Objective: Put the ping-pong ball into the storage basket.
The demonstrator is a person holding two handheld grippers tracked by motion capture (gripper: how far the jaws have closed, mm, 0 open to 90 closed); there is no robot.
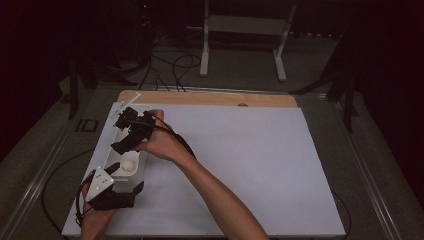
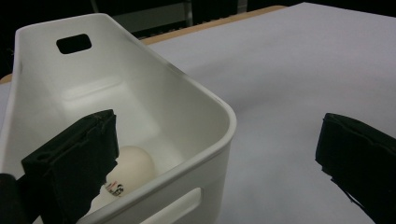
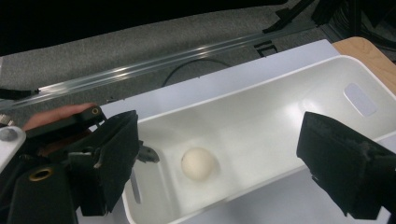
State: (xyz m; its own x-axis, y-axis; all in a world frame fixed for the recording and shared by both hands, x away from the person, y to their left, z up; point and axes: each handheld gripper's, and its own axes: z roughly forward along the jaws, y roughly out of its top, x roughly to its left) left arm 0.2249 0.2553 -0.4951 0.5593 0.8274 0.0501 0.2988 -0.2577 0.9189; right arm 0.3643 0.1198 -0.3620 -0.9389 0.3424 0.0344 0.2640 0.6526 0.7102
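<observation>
Left gripper (image 1: 117, 172) sits at the bin's (image 1: 142, 162) near end, jaws wide, one inside and one outside the end wall, not pressing it; the ball (image 1: 129, 165) lies in the bin's near end; right gripper (image 1: 125, 145) hovers over it, jaws wide apart, empty.

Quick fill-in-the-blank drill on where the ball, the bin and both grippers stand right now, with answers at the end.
1. The ball lies inside the white ____.
2. The right gripper hangs over the bin with its jaws ____.
3. One jaw of the left gripper sits inside the bin, the other ____ it.
4. The bin stands at the table's ____ edge in the high view.

Missing words: bin; open; outside; left
</observation>
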